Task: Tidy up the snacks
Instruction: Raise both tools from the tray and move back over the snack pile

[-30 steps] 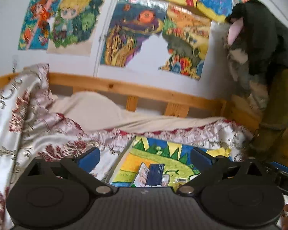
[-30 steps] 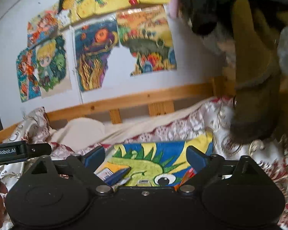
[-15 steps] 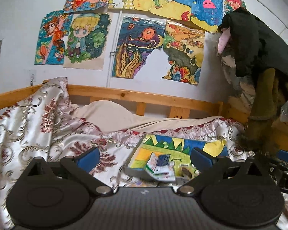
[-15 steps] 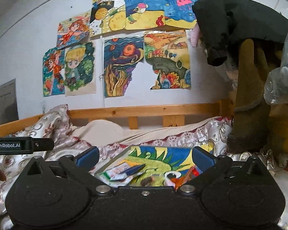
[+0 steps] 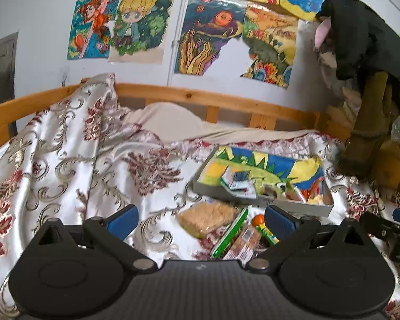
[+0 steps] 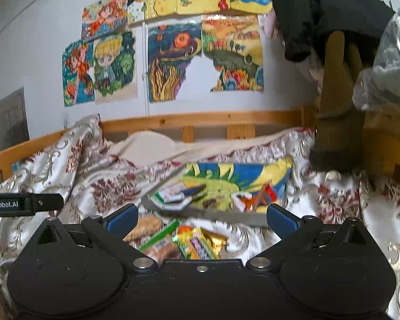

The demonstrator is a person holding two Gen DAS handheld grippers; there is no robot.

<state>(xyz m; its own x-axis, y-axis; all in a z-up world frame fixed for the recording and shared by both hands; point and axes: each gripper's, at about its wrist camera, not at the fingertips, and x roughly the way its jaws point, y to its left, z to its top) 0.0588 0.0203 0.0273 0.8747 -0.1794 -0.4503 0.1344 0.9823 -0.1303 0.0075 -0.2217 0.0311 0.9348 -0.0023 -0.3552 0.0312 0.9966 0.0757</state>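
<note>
A shallow grey tray [image 5: 293,204] with a colourful dinosaur picture inside lies on the bed; it also shows in the right wrist view [image 6: 226,216]. Several snack packets [image 5: 237,182] lie in it. Loose snacks lie on the bedspread in front of it: a clear bag of pale biscuits [image 5: 208,216], a green packet [image 5: 230,233], and an orange-topped packet [image 5: 261,225]. In the right wrist view a yellow and purple packet [image 6: 197,242] lies there too. My left gripper [image 5: 200,217] and right gripper [image 6: 200,217] are both open and empty, held above the loose snacks.
The bed has a white and red floral bedspread [image 5: 66,165] and a wooden rail [image 5: 200,98] against a wall of drawings. Dark clothes [image 5: 365,32] hang on a post at the right. The other gripper's arm [image 6: 24,204] shows at the left.
Both grippers have pulled back and tilted down. The tray now lies farther off and the loose snacks in front of it have come into view. Both stay open.
</note>
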